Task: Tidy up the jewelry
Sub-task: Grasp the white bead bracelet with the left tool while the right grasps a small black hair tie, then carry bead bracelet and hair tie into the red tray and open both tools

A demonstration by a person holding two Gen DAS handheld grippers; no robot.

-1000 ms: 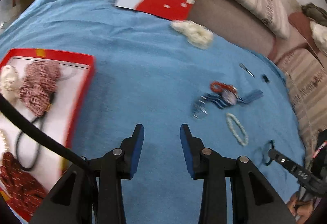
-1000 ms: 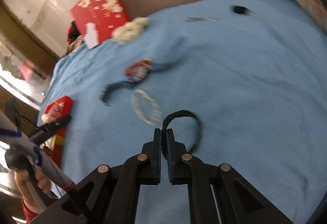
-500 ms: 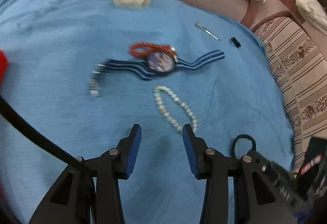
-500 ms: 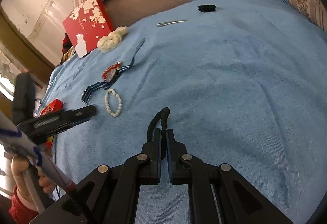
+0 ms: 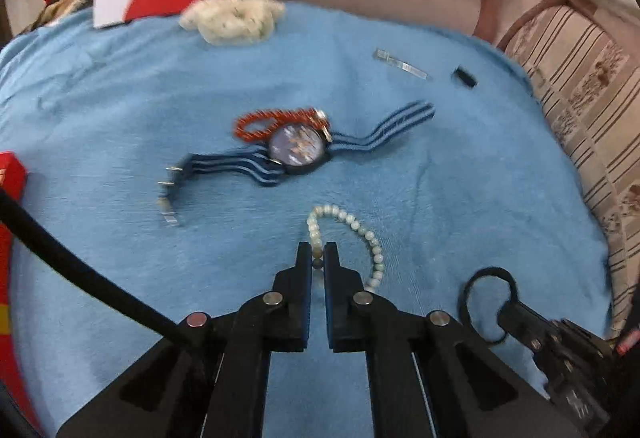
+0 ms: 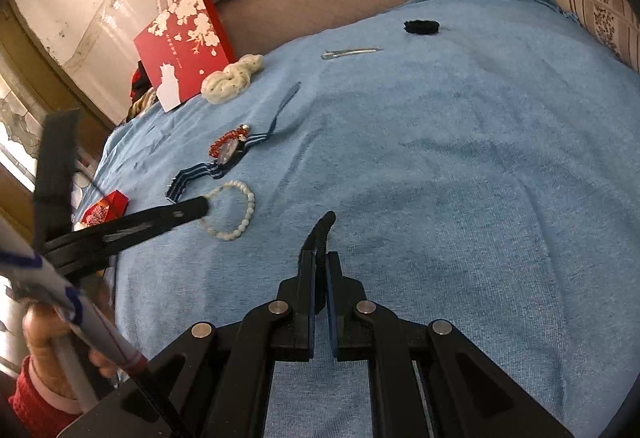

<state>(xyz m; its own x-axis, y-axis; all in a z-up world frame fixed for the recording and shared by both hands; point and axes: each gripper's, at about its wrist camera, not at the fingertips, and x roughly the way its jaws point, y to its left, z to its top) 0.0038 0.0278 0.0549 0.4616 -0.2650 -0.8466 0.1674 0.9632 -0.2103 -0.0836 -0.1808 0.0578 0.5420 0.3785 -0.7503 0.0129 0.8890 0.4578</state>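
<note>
Left gripper [image 5: 318,252], having travelled from the red tray across the blue cloth [image 5: 460,178], is now closing its jaws on the pale bead bracelet [image 5: 352,226], previously untouched.

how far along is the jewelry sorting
Partly done. The red box at the blanket's edge already holds some pieces. In hand: left gripper shut on the pearl bracelet, right gripper shut on the black hair tie. Left: watch, red bead bracelet, hair clip, cream scrunchie.
</note>
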